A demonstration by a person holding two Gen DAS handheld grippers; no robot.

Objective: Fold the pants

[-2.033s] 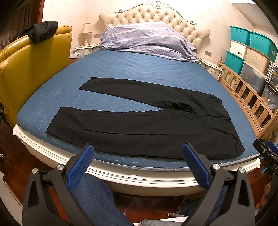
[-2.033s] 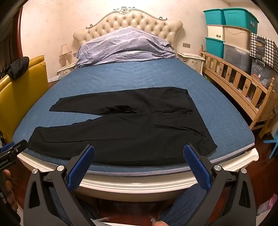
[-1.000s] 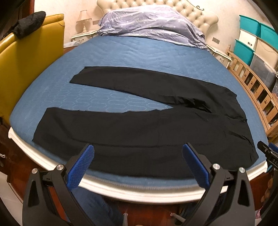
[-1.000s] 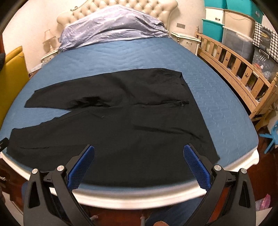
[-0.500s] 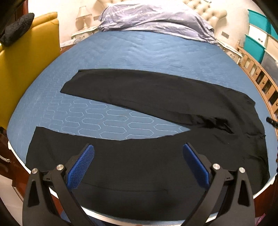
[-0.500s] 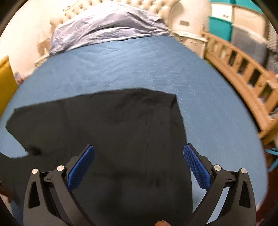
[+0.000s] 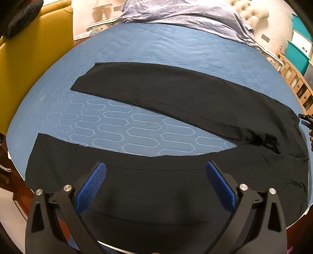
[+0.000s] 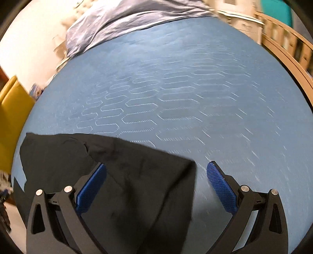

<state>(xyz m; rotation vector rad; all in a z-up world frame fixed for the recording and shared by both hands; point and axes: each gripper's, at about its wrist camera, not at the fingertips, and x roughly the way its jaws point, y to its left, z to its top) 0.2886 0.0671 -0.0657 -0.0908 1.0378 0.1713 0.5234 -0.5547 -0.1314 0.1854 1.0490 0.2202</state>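
The left gripper [image 7: 155, 183] hangs with its blue pads [image 7: 91, 187] spread wide and nothing between them, just above the near leg of the black pants [image 7: 176, 109], which lie flat on the blue quilted bed [image 7: 137, 48] with legs parted in a V toward the left and the waist at the right. The right gripper [image 8: 156, 183] is likewise spread and empty, over the pants' [image 8: 109, 172] waist corner, its view blurred. Beyond lie a crumpled grey duvet [image 7: 185, 17] at the headboard, a yellow chair [image 7: 37, 43] left and a wooden rail [image 8: 289, 48] right.
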